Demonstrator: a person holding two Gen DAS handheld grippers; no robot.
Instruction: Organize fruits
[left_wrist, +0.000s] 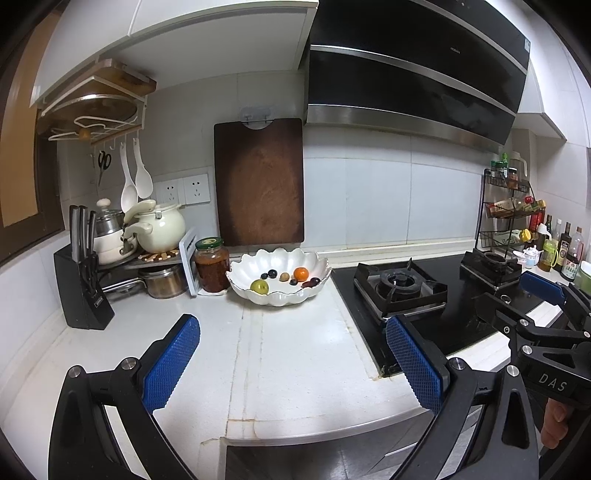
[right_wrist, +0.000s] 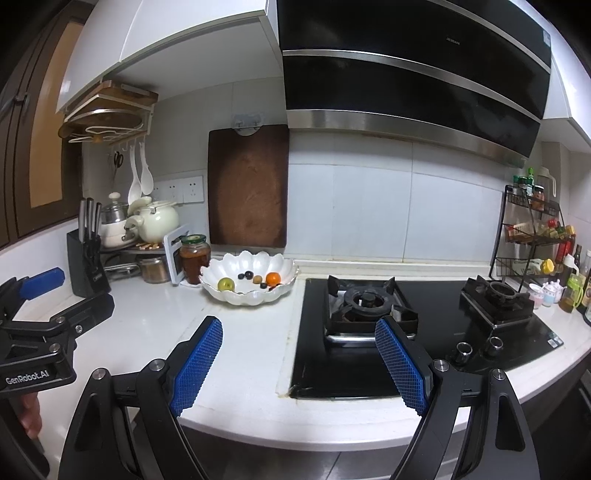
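A white scalloped bowl (left_wrist: 243, 269) stands at the back of the white counter; it also shows in the right wrist view (right_wrist: 286, 267). In it lie a green fruit (left_wrist: 259, 286), an orange (left_wrist: 301, 274), a small brown fruit (left_wrist: 284, 277) and several dark small fruits (left_wrist: 272, 274). The same green fruit (right_wrist: 226, 284) and orange (right_wrist: 273, 278) show in the right wrist view. My left gripper (left_wrist: 291, 350) is open and empty, well short of the bowl. My right gripper (right_wrist: 299, 352) is open and empty, over the counter edge by the hob.
A black gas hob (left_wrist: 400, 288) lies right of the bowl. A jar (left_wrist: 211, 264), pots (left_wrist: 159, 225) and a knife block (left_wrist: 83, 291) stand left of it. A wooden cutting board (left_wrist: 258, 181) leans on the wall. A spice rack and bottles (right_wrist: 535, 236) stand at far right.
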